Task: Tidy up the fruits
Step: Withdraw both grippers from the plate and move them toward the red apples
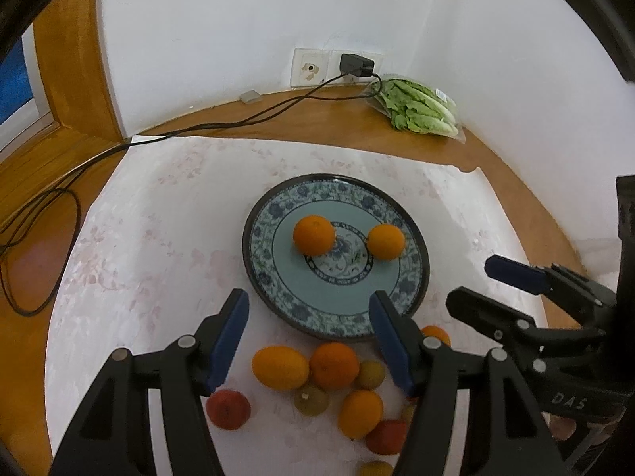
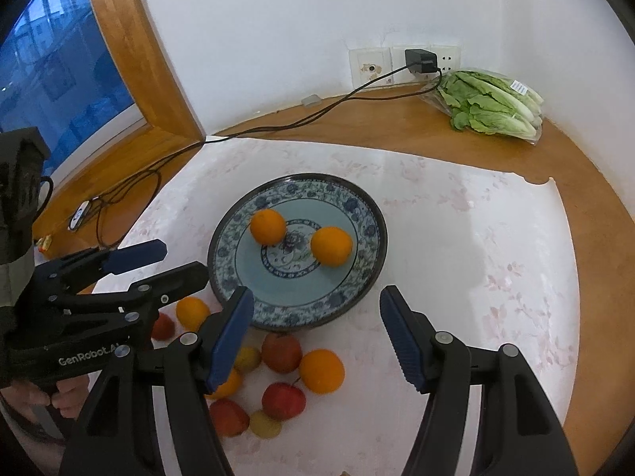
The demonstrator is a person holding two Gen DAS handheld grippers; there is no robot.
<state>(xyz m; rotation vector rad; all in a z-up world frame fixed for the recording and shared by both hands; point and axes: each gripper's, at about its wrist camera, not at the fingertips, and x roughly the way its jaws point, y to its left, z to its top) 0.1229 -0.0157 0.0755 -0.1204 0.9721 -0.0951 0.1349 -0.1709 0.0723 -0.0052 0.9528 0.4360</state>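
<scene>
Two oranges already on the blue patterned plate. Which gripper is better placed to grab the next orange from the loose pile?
Left, probably. The left gripper hangs open right over the pile, a round orange showing between its fingers. The right gripper is open too, but the pile sits off its left finger, towards the blue patterned plate's near edge.

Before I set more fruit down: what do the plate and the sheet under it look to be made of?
The plate looks like glazed ceramic: glossy, with a printed blue floral band, a pale blue centre and a dark rim.

The sheet looks like thin plastic or coated paper, white with faint pink flowers. It shows a soft sheen, and its far edge is curled and torn. Which of the two it is I cannot tell.
</scene>
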